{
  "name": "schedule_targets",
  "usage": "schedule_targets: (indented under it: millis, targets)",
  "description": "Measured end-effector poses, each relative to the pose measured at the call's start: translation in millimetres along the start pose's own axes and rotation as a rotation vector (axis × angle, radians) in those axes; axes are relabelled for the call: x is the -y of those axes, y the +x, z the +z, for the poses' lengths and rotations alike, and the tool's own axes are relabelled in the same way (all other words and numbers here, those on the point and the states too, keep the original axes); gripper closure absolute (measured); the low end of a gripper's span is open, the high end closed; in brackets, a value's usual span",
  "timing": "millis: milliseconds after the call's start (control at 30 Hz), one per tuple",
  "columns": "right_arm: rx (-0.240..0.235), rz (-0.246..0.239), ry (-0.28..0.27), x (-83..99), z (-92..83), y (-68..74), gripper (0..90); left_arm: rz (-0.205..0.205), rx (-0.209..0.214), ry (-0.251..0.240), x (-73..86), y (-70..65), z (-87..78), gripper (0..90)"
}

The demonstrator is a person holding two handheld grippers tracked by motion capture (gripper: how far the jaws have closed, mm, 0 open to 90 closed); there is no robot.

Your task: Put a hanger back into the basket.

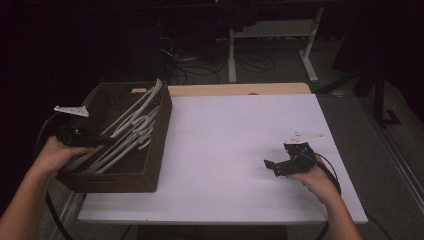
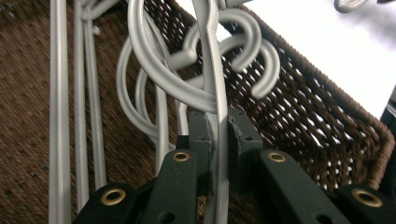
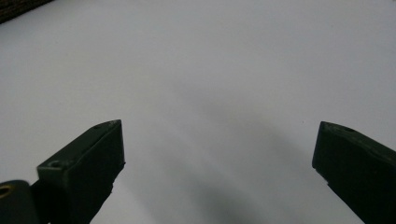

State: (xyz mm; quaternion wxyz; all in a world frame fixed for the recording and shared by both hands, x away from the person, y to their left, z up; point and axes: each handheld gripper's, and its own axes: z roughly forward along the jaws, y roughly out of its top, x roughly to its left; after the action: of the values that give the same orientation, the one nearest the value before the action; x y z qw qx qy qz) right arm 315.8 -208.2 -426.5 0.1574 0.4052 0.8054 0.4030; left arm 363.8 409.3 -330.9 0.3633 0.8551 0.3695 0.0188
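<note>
Left gripper view: our left gripper (image 2: 218,135) pinches a grey hanger (image 2: 215,84) between its fingers, over the basket (image 2: 327,130). Our right gripper (image 3: 217,154) hovers above the desk (image 3: 210,70), fingers spread.

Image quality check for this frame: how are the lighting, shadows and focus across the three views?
High view: dim, surroundings nearly black, white table brightest. Left gripper view: hanger sharp, basket weave slightly soft. Right gripper view: soft shadow on the table, jaw tips slightly blurred.

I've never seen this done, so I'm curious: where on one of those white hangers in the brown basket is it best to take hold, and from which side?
Probably on a straight thin bar, from above through the open top of the basket. The hangers lie tangled, their hooks interlocked, so a hook is a poor hold. A bar is narrow enough to fit between the fingers, as the left gripper shows: it is shut on one hanger's bar just below the hooks.
</note>
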Motion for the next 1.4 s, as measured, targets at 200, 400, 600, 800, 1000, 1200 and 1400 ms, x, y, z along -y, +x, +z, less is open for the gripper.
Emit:
schedule_targets:
  millis: [200, 400, 600, 800, 1000, 1200, 1400]
  targets:
    - [-0.003, 0.001, -0.001, 0.1, 0.0, -0.4, 2.1, 0.009, -0.021, 0.035, 4.2, 0.6, 6.4, 81.4]
    - [-0.006, -0.001, -0.001, -0.3, -0.1, 0.5, 2.1, 0.005, -0.105, -0.008, 8.8, 6.8, 5.7, 52.9]
    - [-0.009, -0.003, -0.01, -2.4, -2.4, 0.3, 2.1, 0.004, -0.096, -0.115, 5.1, 1.0, -6.1, 34.2]
    - [-0.012, -0.004, -0.013, -6.3, -6.6, 0.3, 2.1, 0.027, -0.056, -0.227, -6.0, -19.1, -6.9, 25.6]
    - [-0.035, -0.019, -0.033, -16.9, -16.7, 3.8, 2.1, 0.072, -0.02, -0.292, -19.0, -48.9, 9.3, 18.6]
    - [-0.065, -0.035, -0.061, -31.4, -29.2, 9.3, 1.2, 0.127, 0.013, -0.32, -29.6, -76.6, 27.6, 14.0]
    - [-0.09, -0.046, -0.071, -41.4, -36.4, 14.4, 0.8, 0.154, 0.048, -0.316, -32.9, -93.7, 46.0, 8.2]
